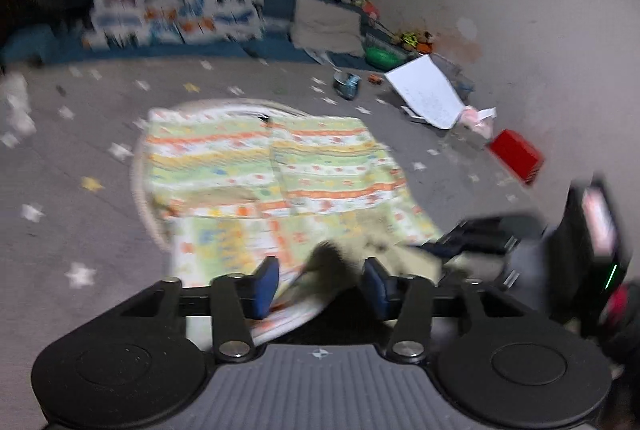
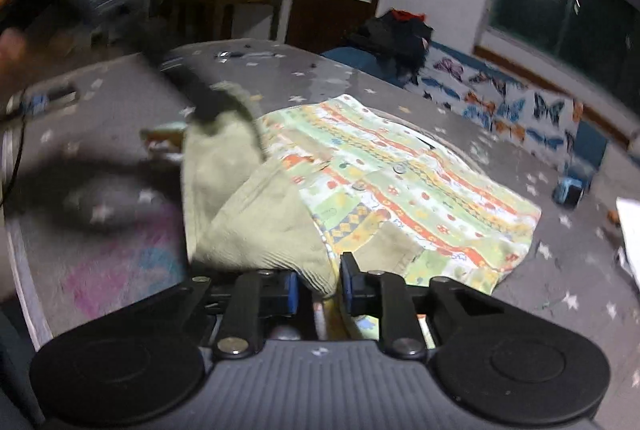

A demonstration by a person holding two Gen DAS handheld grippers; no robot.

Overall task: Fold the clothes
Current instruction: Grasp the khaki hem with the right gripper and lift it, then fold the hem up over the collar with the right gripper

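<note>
Right claw [image 2: 318, 288] nearly closed, pinching olive-lined hem of patterned garment [image 2: 420, 181], lifted to carry fold forward. Left claw [image 1: 320, 282] spread wider, cloth draped between fingers; grip uncertain. Rest of garment flat ahead on grey star-print floor mat [image 1: 80, 189].

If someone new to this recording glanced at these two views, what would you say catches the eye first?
The brightly patterned garment, striped in orange, green and yellow, lies spread across the middle of the grey star-print mat, with its plain olive lining turned up at the near edge. Both the left gripper and the right gripper have that near edge between their blue pads. Behind, a butterfly-print cushion lines the wall.
</note>
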